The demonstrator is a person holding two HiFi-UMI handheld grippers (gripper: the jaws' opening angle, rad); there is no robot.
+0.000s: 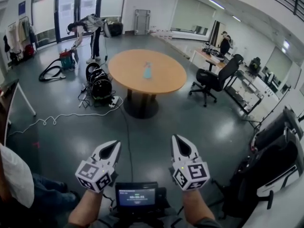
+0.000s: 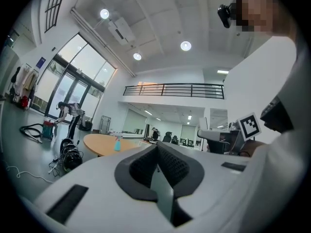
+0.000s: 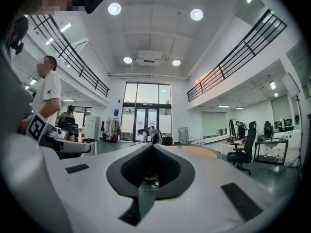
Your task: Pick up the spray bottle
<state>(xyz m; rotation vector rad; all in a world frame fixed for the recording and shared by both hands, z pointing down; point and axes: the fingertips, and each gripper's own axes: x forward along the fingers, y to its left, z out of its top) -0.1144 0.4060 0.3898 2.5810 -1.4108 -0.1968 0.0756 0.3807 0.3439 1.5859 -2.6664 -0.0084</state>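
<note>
Grey floor fills a big office hall, and a round wooden table (image 1: 166, 80) stands far out in the middle. The small blue spray bottle (image 1: 147, 71) stands upright on it, all alone. Both tools hang low, well apart from the table. The left tool (image 1: 114, 145) is closed tight with nothing in it. The right tool (image 1: 178, 141) is closed and empty too. The left gripper view shows the bottle on the table. The right gripper view shows only the table's edge, and a person in a white shirt (image 3: 48, 91) off to the side.
</note>
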